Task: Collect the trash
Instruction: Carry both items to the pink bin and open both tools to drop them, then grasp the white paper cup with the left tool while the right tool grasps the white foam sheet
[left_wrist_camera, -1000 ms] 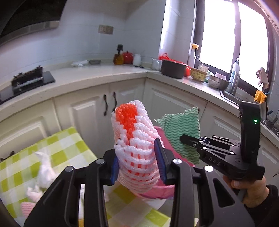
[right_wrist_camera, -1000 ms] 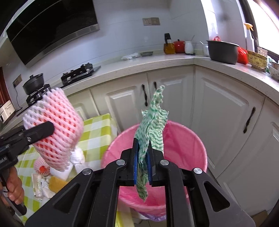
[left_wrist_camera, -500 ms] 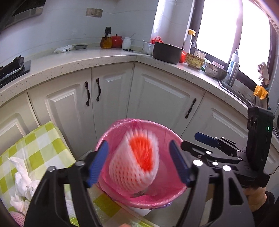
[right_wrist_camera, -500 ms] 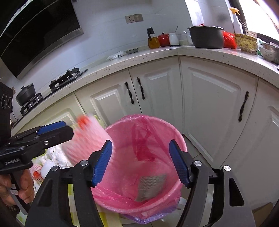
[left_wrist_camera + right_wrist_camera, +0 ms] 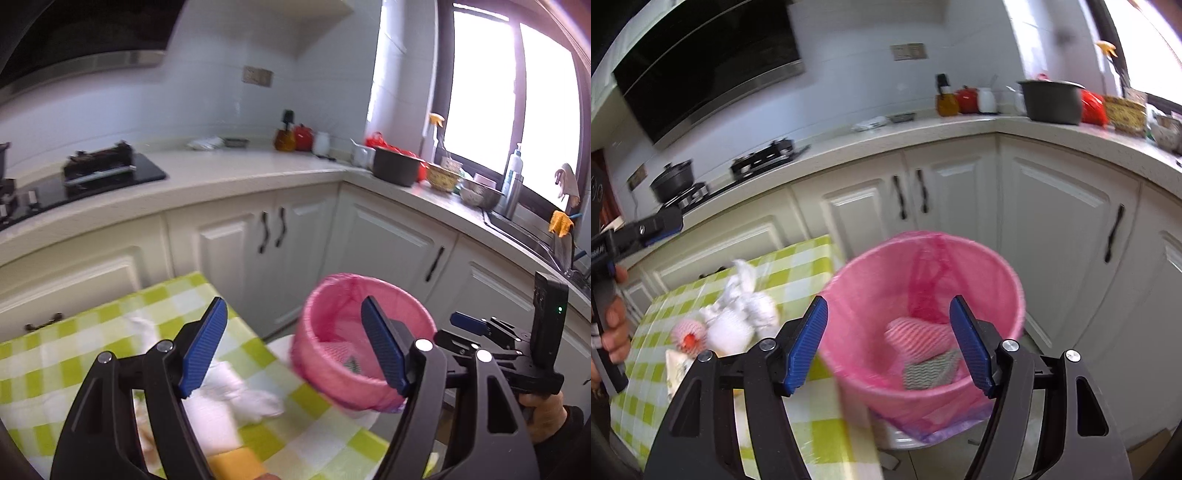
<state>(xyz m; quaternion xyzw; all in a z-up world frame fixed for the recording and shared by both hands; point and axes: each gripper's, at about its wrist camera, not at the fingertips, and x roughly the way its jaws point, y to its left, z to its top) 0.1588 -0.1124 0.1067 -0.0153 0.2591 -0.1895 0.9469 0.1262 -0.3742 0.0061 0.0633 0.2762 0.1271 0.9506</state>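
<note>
A bin with a pink liner (image 5: pixel 871 295) stands on the floor by the table corner. Inside it lie a pink-and-white foam net (image 5: pixel 916 339) and a green wavy-patterned cloth (image 5: pixel 931 373). My right gripper (image 5: pixel 890 339) hangs over the bin's near rim; its jaws are opening and hold nothing. My left gripper (image 5: pixel 295 343) is open and empty above the table edge, with the bin (image 5: pixel 325 369) to its right. On the table lie crumpled white tissues (image 5: pixel 738 317) and a netted red fruit (image 5: pixel 689 336). Each gripper shows in the other's view: the left gripper (image 5: pixel 653 227), the right gripper (image 5: pixel 458 330).
The table wears a green-checked cloth (image 5: pixel 92 332); a yellow object (image 5: pixel 236 465) lies at its near edge. White cabinets (image 5: pixel 1052 221) stand close behind the bin. The counter carries a gas hob (image 5: pixel 99 166), a dark pot (image 5: pixel 395 170), jars and bottles. A sink lies under the window.
Both grippers opened and dropped their loads: the foam net and the green cloth now lie in the bin. The left gripper has since swung left, back over the table.
</note>
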